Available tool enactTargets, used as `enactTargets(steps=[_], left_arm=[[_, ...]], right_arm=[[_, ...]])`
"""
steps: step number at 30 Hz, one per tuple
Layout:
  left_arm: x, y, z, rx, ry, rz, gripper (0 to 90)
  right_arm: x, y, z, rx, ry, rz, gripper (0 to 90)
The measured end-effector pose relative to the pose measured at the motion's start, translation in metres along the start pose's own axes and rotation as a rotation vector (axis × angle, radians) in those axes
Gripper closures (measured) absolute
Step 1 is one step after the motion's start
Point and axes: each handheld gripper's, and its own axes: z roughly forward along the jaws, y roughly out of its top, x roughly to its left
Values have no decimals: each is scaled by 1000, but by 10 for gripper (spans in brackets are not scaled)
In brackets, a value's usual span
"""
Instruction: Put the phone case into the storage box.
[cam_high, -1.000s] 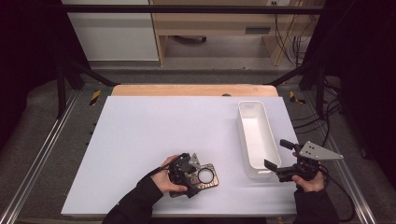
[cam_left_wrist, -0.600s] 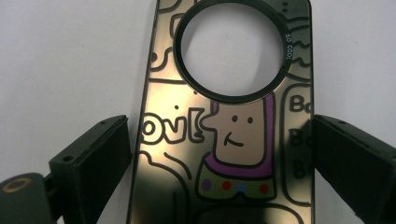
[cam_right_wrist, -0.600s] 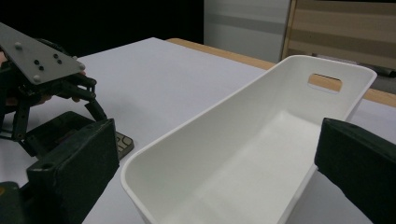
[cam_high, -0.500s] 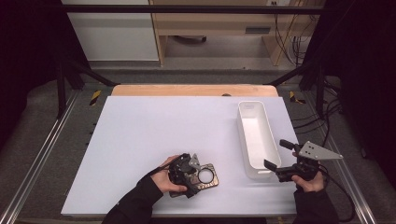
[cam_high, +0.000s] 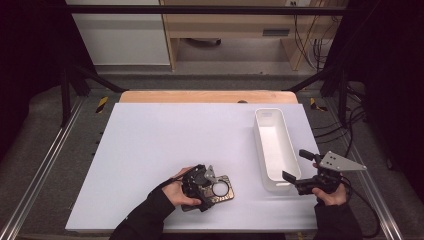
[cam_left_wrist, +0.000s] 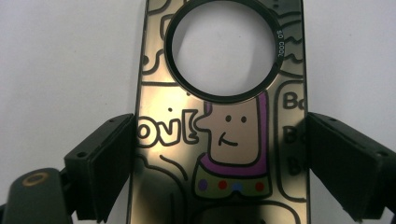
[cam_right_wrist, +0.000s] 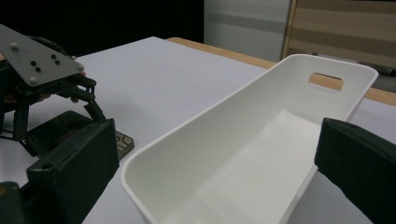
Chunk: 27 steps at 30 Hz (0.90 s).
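Note:
A bronze phone case (cam_left_wrist: 156, 93) with cartoon drawings and a round camera hole lies flat on the white table (cam_high: 165, 135), near its front edge. My left gripper (cam_left_wrist: 219, 154) straddles it. Its jaws have just been closing, and the pads (cam_left_wrist: 109, 163) now sit against the case's two long edges. In the high view the left gripper (cam_high: 200, 182) covers the left part of the case (cam_high: 224, 191). My right gripper (cam_high: 295, 165) is open at the near end of a white bin (cam_high: 274, 145). Its wide jaws frame the bin (cam_right_wrist: 243, 154), with nothing between them.
The empty white bin stands lengthwise at the right of the table. A wooden strip (cam_high: 207, 96) runs along the far edge. In the right gripper view the left gripper's grey plate (cam_right_wrist: 37, 60) shows at the left. Cables (cam_high: 345, 125) lie off the table's right side.

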Motion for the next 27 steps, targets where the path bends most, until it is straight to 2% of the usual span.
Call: enactTargets(steps=[16, 19, 27], left_arm=[[1, 1, -1, 7, -9, 3, 114], [2, 1, -2, -7, -22, -2, 114], [4, 0, -11, -55, -21, -24, 115]], right_arm=[[0, -1, 1, 4, 6, 2, 5], [0, -1, 1, 4, 6, 3, 5], [0, 0, 0, -2, 10, 2, 4]])
